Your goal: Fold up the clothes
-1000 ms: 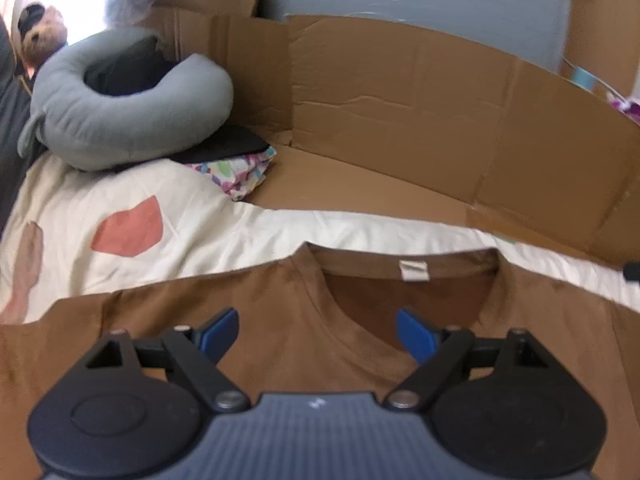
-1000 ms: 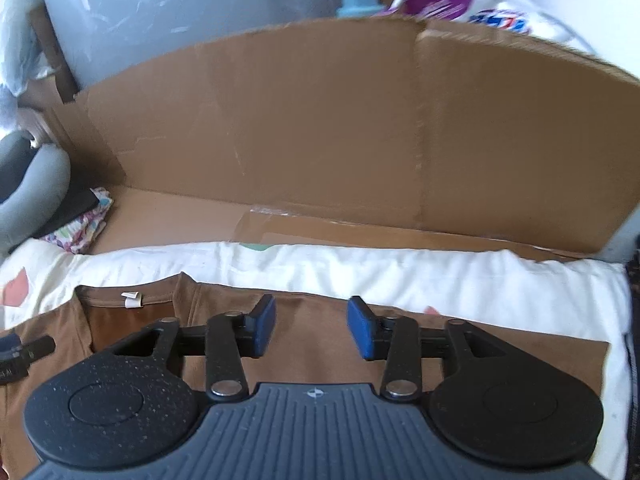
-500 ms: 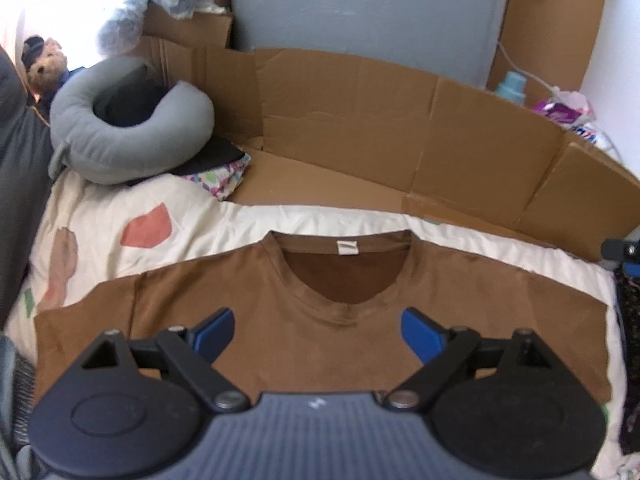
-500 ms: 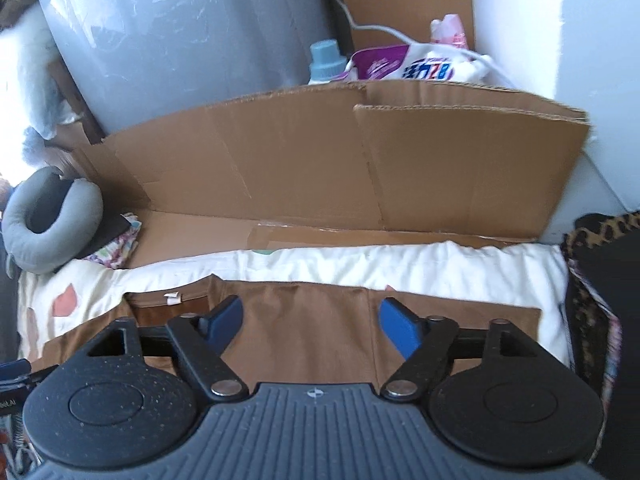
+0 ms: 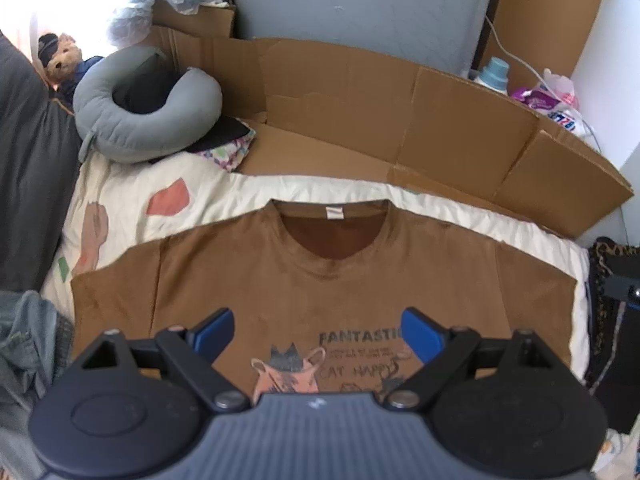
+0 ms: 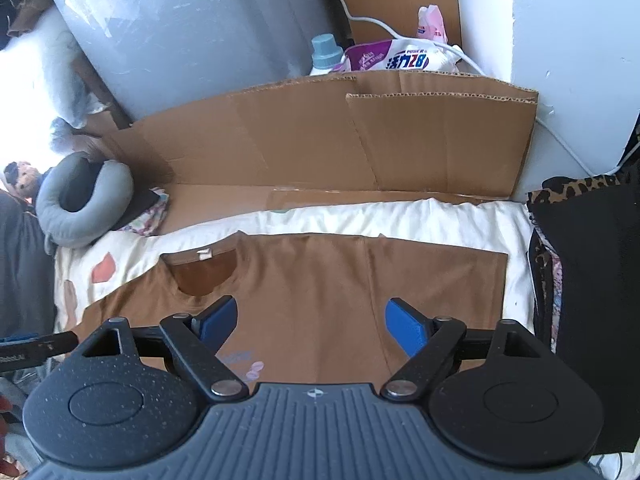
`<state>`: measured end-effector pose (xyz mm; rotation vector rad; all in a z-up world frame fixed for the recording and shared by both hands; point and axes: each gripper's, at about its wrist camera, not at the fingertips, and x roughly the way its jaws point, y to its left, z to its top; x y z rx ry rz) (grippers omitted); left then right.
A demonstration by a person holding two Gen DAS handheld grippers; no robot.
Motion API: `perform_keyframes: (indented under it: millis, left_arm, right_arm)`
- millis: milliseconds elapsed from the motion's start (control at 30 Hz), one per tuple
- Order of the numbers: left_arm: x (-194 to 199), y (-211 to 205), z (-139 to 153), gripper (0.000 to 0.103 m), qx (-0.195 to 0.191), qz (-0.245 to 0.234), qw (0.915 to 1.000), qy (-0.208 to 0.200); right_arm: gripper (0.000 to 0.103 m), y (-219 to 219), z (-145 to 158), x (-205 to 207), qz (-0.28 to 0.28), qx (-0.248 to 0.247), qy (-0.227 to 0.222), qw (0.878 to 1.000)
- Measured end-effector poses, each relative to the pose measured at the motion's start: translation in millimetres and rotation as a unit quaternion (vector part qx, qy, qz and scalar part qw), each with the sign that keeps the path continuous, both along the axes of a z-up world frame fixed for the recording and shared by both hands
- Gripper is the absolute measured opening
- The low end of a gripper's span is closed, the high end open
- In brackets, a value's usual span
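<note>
Two grippers, mine: left gripper [image 5: 316,332] wide apart, nothing inside; right gripper [image 6: 311,322] opening, nothing inside. Flat brown cotton T-shirt [image 5: 320,280] soft, light, floppy. I pinch sleeve edges.

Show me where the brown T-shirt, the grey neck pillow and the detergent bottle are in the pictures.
brown T-shirt [image 5: 320,280], left wrist view, on the chest below the neckline.
grey neck pillow [image 5: 148,136], left wrist view, on its front curve.
detergent bottle [image 6: 326,50], right wrist view, on its blue-grey cap.
</note>
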<state>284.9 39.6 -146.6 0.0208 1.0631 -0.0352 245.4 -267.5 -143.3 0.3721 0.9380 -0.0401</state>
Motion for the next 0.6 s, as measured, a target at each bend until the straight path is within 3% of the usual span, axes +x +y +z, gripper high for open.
perform_keyframes:
  millis: [267,600]
  left_arm:
    - [-18,-9,14,0.092,0.005,-0.004,0.9999,0.015]
    - [-18,-43,3,0.092,0.018,-0.036,0.9985,0.037]
  right_arm:
    - [0.087,-17,11,-26,-0.004,0.034,0.006,0.999]
    - [0.087,-44,-10,-50,-0.025,0.043,0.022,0.999]
